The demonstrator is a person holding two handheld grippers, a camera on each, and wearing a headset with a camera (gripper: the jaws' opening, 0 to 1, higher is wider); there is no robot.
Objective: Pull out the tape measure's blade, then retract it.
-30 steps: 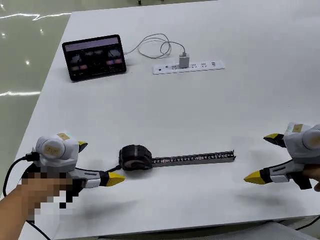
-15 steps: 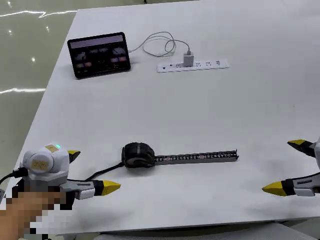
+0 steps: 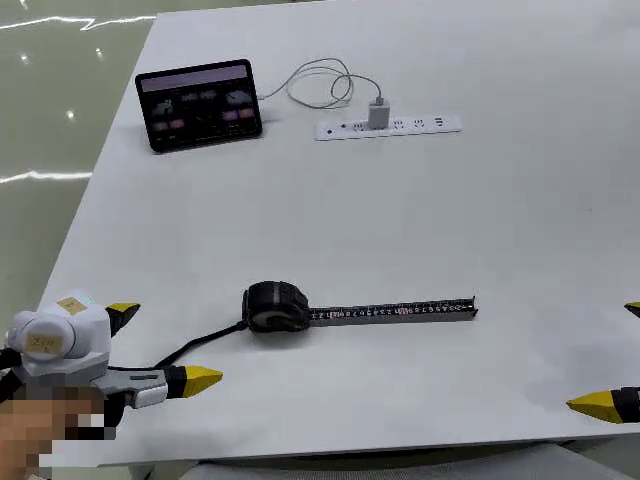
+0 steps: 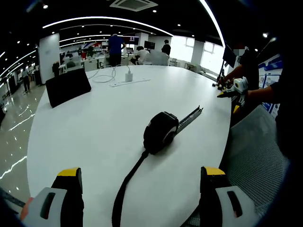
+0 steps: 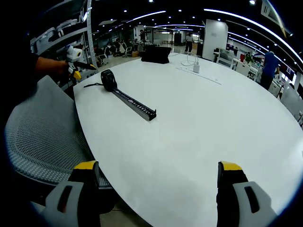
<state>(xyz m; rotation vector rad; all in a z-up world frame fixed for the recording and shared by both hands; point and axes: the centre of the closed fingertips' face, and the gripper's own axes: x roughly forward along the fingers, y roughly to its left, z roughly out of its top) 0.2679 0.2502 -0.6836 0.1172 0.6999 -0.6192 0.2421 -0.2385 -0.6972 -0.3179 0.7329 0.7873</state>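
trailing from the tape measure [image 3: 275,307], the blade [image 3: 395,311] bears illegible markings.

Tablet [image 3: 199,103], power strip [image 3: 389,126] on white table [image 3: 420,220]

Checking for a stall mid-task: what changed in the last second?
The left hand-held gripper backed off leftward from the tape measure; the right hand-held gripper backed off rightward from the blade tip. Both are open, holding nothing. Tape measure stayed put, blade still out.
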